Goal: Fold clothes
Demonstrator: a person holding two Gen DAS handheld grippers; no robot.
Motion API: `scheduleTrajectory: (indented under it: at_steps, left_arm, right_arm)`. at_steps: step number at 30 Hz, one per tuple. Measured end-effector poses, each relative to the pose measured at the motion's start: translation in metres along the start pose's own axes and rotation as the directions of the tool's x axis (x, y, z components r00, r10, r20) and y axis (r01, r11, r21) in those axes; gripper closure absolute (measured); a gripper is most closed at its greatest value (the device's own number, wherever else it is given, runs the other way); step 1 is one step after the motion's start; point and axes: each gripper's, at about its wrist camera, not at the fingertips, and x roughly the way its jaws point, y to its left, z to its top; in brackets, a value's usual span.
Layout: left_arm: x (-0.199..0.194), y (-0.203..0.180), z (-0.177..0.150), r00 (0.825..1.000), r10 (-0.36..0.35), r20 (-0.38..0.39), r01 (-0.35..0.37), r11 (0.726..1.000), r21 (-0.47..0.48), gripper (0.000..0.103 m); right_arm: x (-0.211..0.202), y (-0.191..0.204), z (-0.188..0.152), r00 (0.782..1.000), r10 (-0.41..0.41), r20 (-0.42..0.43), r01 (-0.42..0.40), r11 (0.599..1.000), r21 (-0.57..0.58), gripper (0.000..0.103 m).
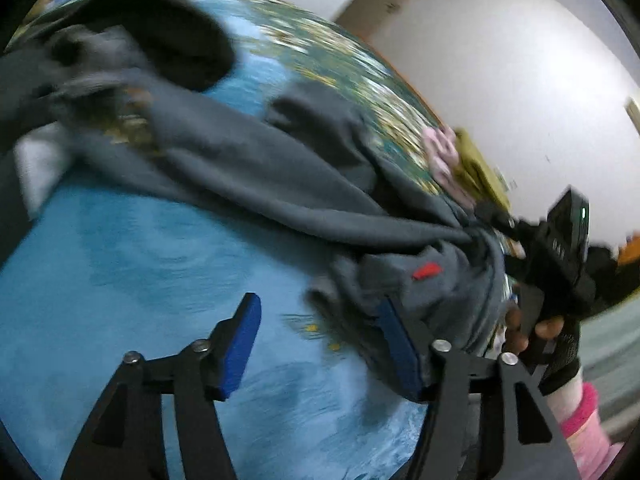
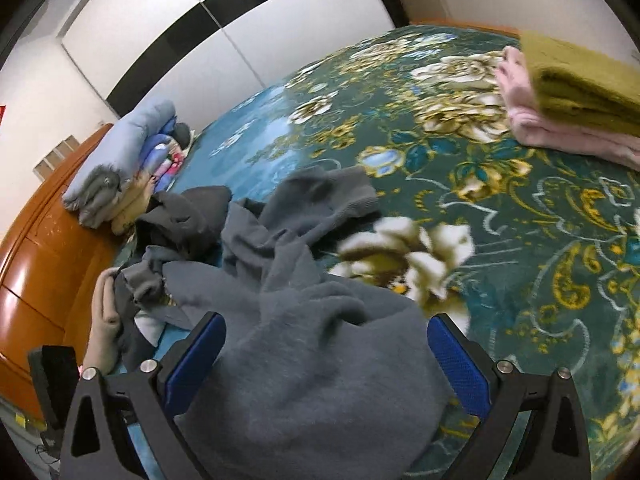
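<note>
Grey sweatshirt (image 2: 296, 320): fleece garment, crumpled and unfolded, spread over the bed. In the right wrist view a thick bunch of it is seen lying between the two blue pads (image 2: 192, 360) of the right gripper (image 2: 324, 364), with the rest trailing forward and to the left of that gripper. In the left wrist view the same sweatshirt (image 1: 260, 168) is stretched in a long band ahead of the left gripper (image 1: 320, 348), with a small red tag (image 1: 426, 270) showing on a fold just ahead of the right-hand finger.

Right gripper: jaws held wide apart, fabric heaped between them; no clamping of the cloth is shown.

Left gripper: jaws wide apart. The right-hand pad (image 1: 400, 352) is touched or overlapped by a fold of the sweatshirt (blur prevents telling which); the left-hand pad is set over bare blue bedcover.

Bedcover (image 2: 540, 240): teal, printed with large cream and gold flowers, extending ahead and to the right of the right gripper.

Folded clothes: a pink piece (image 2: 532, 120) with an olive piece (image 2: 580, 80) on top, far ahead and to the right.

Folded bedding (image 2: 120, 160): pale blue stack, far ahead and to the left, beside an orange wooden bed frame (image 2: 48, 248).
</note>
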Motion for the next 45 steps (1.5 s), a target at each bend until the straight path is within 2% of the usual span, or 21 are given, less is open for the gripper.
scheduleTrajectory:
  at_steps: [3, 6, 8, 9, 10, 11, 13, 16, 18, 22, 24, 26, 28, 29, 32, 33, 35, 38, 42, 45]
  left_arm:
    - [0.024, -0.031, 0.001, 0.999, -0.017, -0.027, 0.02, 0.993, 0.115, 0.035]
    - [0.042, -0.052, 0.002, 0.999, -0.006, -0.033, 0.012, 0.98, 0.201, 0.034]
    - [0.049, -0.057, 0.004, 0.999, -0.015, -0.035, 0.022, 0.978, 0.208, 0.038]
    - [0.052, -0.058, 0.005, 0.999, -0.031, -0.038, 0.038, 0.981, 0.192, 0.045]
    - [0.055, -0.055, 0.006, 0.998, -0.039, -0.043, 0.046, 0.985, 0.164, 0.062]
    - [0.058, -0.053, 0.008, 0.998, -0.045, -0.049, 0.052, 0.99, 0.134, 0.074]
    - [0.058, -0.045, 0.009, 0.996, -0.073, -0.052, 0.077, 0.994, 0.078, 0.085]
    - [0.047, -0.029, 0.008, 0.99, -0.138, -0.029, 0.138, 0.99, 0.001, 0.088]
    - [0.033, -0.017, 0.009, 0.988, -0.156, 0.003, 0.156, 0.986, -0.05, 0.089]
    - [-0.016, 0.006, 0.018, 0.988, -0.097, 0.119, 0.107, 0.991, -0.084, 0.09]
    - [-0.053, 0.021, 0.024, 0.979, -0.034, 0.203, 0.054, 0.994, -0.095, 0.09]
    - [-0.097, 0.036, 0.033, 0.952, 0.058, 0.3, -0.027, 0.994, -0.106, 0.09]
    - [-0.139, 0.052, 0.043, 0.906, 0.168, 0.388, -0.131, 0.984, -0.118, 0.09]
    - [-0.158, 0.06, 0.048, 0.876, 0.235, 0.421, -0.197, 0.972, -0.131, 0.09]
    - [-0.184, 0.091, 0.056, 0.809, 0.399, 0.432, -0.347, 0.917, -0.197, 0.09]
    - [-0.186, 0.103, 0.058, 0.795, 0.441, 0.416, -0.381, 0.897, -0.224, 0.09]
    - [-0.179, 0.13, 0.057, 0.801, 0.478, 0.359, -0.389, 0.873, -0.294, 0.09]
    - [-0.17, 0.157, 0.042, 0.841, 0.449, 0.302, -0.321, 0.863, -0.39, 0.089]
    - [-0.179, 0.17, 0.015, 0.86, 0.41, 0.303, -0.249, 0.857, -0.452, 0.083]
    - [-0.19, 0.18, -0.002, 0.874, 0.387, 0.294, -0.203, 0.84, -0.503, 0.065]
  right_arm:
    - [-0.016, -0.005, -0.001, 0.999, -0.035, 0.011, 0.035, 0.999, -0.015, 0.001]
    - [-0.031, -0.012, -0.003, 0.998, -0.066, 0.016, 0.066, 0.998, -0.017, 0.001]
    - [-0.036, -0.019, -0.005, 0.996, -0.083, 0.013, 0.083, 0.997, -0.006, 0.001]
    - [-0.038, -0.021, -0.006, 0.996, -0.089, 0.012, 0.089, 0.996, -0.002, 0.001]
    - [-0.039, -0.022, -0.007, 0.995, -0.094, 0.011, 0.094, 0.996, 0.001, 0.001]
    - [-0.04, -0.023, -0.007, 0.995, -0.097, 0.009, 0.097, 0.995, 0.002, 0.001]
    - [-0.04, -0.022, -0.007, 0.995, -0.102, 0.009, 0.102, 0.995, -0.001, 0.001]
    - [-0.039, -0.019, -0.006, 0.995, -0.1, 0.008, 0.1, 0.995, -0.01, 0.001]
    - [-0.037, -0.015, -0.005, 0.995, -0.098, 0.007, 0.098, 0.995, -0.022, 0.001]
    - [-0.035, -0.008, -0.004, 0.996, -0.088, 0.004, 0.089, 0.995, -0.037, 0.001]
    - [-0.035, -0.002, -0.003, 0.997, -0.079, 0.008, 0.079, 0.996, -0.049, 0.001]
    - [-0.036, 0.004, -0.001, 0.998, -0.066, 0.013, 0.067, 0.996, -0.063, 0.001]
    - [-0.033, 0.012, 0.001, 0.999, -0.048, 0.014, 0.049, 0.996, -0.076, 0.001]
    - [-0.03, 0.017, 0.003, 0.999, -0.035, 0.012, 0.036, 0.996, -0.082, 0.001]
    - [-0.016, 0.028, 0.003, 1.0, 0.012, -0.004, -0.012, 0.997, -0.079, 0.001]
    - [-0.01, 0.032, 0.003, 1.0, 0.025, -0.012, -0.025, 0.997, -0.077, 0.001]
    - [0.006, 0.043, 0.0, 0.998, 0.055, -0.039, -0.058, 0.996, -0.074, 0.001]
    - [0.029, 0.057, -0.003, 0.991, 0.103, -0.083, -0.109, 0.992, -0.062, 0.001]
    - [0.059, 0.07, 0.001, 0.978, 0.165, -0.131, -0.168, 0.986, -0.011, 0.001]
    - [0.081, 0.082, 0.012, 0.964, 0.219, -0.149, -0.215, 0.976, 0.04, 0.001]
